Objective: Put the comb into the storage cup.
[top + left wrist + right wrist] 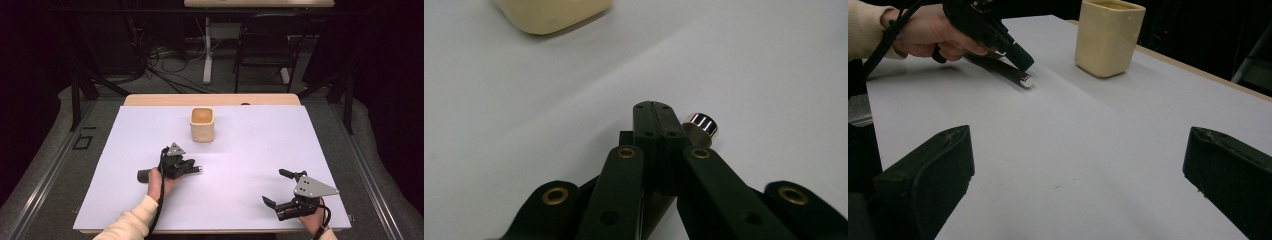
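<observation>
A dark rod with a shiny silver end [700, 127] lies on the white sheet, close against the right side of my left gripper's [655, 107] shut jaws. Nothing sits between those jaws. In the high view the left gripper [192, 167] rests near the middle of the sheet, pointing right, with the silver end [200, 169] just past its tips. The right gripper view has the same silver end [1025, 80] under the left gripper [1020, 57]. My right gripper [276, 187] stands open and empty near the front right corner, its jaws wide apart [1080, 145].
A cream square cup [202, 125] stands upright beyond the left gripper, toward the back of the white sheet [250, 145]; it also shows as the cup [1108, 37] and cup base [551, 15]. Past the table's wooden far edge [150, 100] are a chair [265, 45] and floor cables.
</observation>
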Tool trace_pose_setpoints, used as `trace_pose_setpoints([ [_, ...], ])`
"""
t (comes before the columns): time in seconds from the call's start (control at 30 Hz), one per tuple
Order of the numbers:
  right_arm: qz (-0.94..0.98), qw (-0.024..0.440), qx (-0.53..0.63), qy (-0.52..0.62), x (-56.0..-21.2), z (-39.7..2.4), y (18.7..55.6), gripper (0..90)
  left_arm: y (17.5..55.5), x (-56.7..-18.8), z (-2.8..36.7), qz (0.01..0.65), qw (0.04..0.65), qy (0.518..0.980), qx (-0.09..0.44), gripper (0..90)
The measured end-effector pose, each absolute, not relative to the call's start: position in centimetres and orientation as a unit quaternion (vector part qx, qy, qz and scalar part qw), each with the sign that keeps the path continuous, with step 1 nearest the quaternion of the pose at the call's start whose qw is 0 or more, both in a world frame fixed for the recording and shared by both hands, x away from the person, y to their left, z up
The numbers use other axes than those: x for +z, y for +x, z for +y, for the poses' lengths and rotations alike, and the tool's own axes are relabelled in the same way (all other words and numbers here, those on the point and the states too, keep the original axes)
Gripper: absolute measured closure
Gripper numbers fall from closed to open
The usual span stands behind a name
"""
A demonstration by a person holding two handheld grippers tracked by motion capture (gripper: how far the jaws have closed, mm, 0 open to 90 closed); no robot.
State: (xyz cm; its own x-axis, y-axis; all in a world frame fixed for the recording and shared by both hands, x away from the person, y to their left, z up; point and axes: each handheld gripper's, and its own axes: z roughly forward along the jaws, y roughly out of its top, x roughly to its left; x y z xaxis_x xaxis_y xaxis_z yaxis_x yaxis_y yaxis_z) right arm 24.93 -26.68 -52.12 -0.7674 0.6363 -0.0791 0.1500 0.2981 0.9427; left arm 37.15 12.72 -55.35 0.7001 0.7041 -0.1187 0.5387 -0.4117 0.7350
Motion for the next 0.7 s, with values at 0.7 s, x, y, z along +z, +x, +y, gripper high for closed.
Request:
trace_pose_setpoints([
  [0.7,0.773,0.227,0.535,0.254,-52.14,-26.65,24.95,0.0,36.46,-55.29,12.56,0.358,0.384,0.846,0.098,90.0],
])
